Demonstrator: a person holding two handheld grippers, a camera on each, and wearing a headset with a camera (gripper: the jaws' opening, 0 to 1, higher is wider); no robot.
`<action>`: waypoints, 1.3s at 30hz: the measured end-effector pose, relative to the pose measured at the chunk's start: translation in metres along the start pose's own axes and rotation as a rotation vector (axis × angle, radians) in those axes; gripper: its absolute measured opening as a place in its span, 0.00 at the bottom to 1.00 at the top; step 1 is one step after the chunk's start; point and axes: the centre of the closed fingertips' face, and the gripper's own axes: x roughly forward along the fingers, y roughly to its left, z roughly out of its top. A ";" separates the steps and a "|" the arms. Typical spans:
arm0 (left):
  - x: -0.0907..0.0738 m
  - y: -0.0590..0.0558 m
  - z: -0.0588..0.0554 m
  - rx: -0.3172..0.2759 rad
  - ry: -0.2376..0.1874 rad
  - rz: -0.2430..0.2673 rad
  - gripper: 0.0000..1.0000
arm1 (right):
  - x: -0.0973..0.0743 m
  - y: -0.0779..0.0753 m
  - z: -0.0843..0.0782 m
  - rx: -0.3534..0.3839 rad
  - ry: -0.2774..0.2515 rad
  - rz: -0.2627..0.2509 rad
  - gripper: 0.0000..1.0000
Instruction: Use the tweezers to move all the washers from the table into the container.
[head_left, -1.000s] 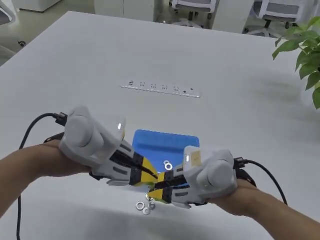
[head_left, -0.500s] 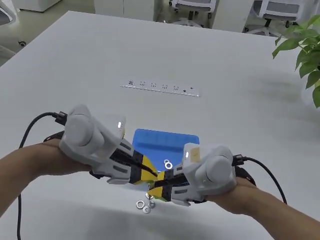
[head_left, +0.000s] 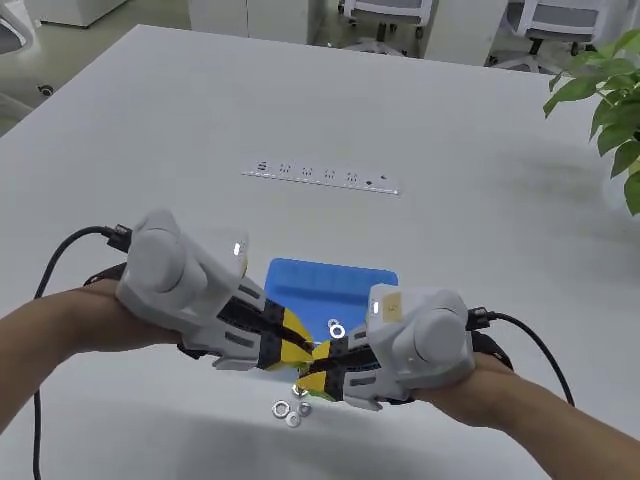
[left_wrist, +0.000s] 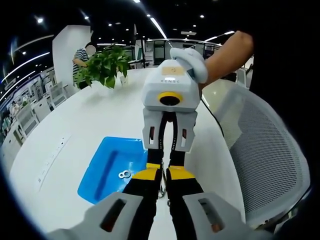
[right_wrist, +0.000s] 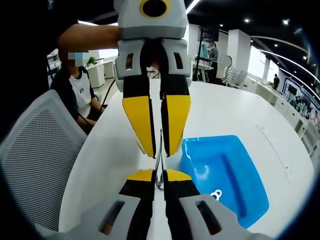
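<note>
Head view: left tool and right tool meet tip to tip over near edge of blue container on white surface. Tweezers hang below jaws, near loose washers on surface just beside container. Lone washer lies inside container.

Left gripper view: own jaws pressed together on tweezers; right tool faces them.

Right gripper view: own jaws pinch tweezers' looped end; left tool's yellow jaws closed on same tweezers; container at right.
</note>
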 end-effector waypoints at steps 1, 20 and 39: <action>0.000 0.000 0.001 -0.002 -0.002 0.001 0.11 | -0.001 0.000 0.001 -0.002 -0.001 0.000 0.07; -0.012 0.007 -0.004 -0.114 -0.089 0.084 0.53 | -0.016 0.002 0.015 -0.039 -0.013 -0.012 0.08; -0.030 0.011 -0.013 -0.201 -0.142 0.199 0.86 | -0.040 0.000 0.030 -0.059 -0.024 -0.021 0.08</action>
